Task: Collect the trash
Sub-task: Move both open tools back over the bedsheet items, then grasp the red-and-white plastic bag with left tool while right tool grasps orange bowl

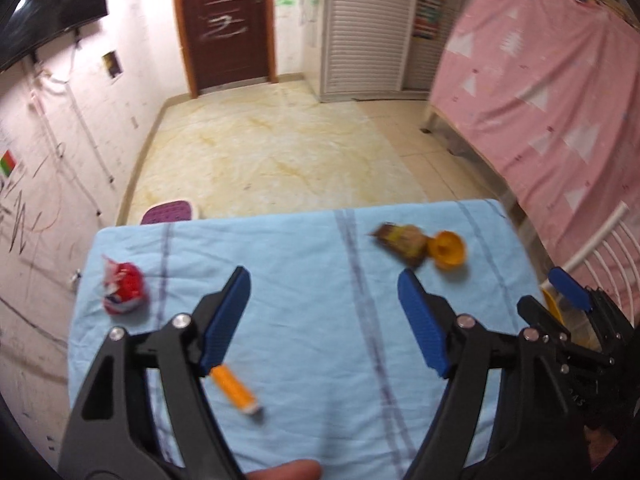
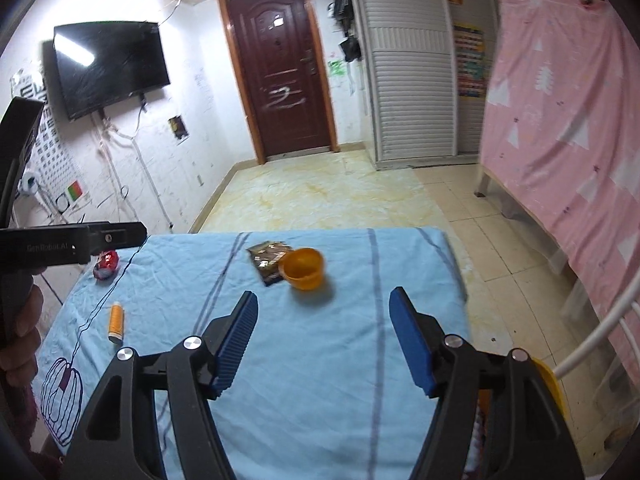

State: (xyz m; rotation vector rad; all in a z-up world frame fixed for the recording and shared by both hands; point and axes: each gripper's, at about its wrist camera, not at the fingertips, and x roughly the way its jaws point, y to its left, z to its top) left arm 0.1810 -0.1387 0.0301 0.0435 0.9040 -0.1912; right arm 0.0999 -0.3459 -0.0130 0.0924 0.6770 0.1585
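Observation:
A table under a light blue cloth [image 1: 304, 332] carries the trash. In the left wrist view a crumpled red wrapper [image 1: 124, 294] lies at the left. An orange tube [image 1: 236, 390] lies near the left finger. A brown wrapper [image 1: 400, 240] touches an orange cup [image 1: 446, 254] at the far right. My left gripper [image 1: 322, 280] hangs open over the cloth's middle with nothing between its fingers. In the right wrist view my right gripper [image 2: 323, 296] is open and empty, short of the orange cup [image 2: 302, 268] and brown wrapper [image 2: 268, 260]. The orange tube [image 2: 117, 322] and red wrapper [image 2: 106, 264] lie to its left.
A yellow container [image 2: 552, 384] sits low at the table's right side, beside a white rail [image 2: 592, 344]. A pink sheet [image 2: 560, 128] hangs on the right. A purple stool [image 1: 168, 212] stands beyond the table's far left corner. Tiled floor [image 2: 320, 196] stretches to a brown door [image 2: 280, 72].

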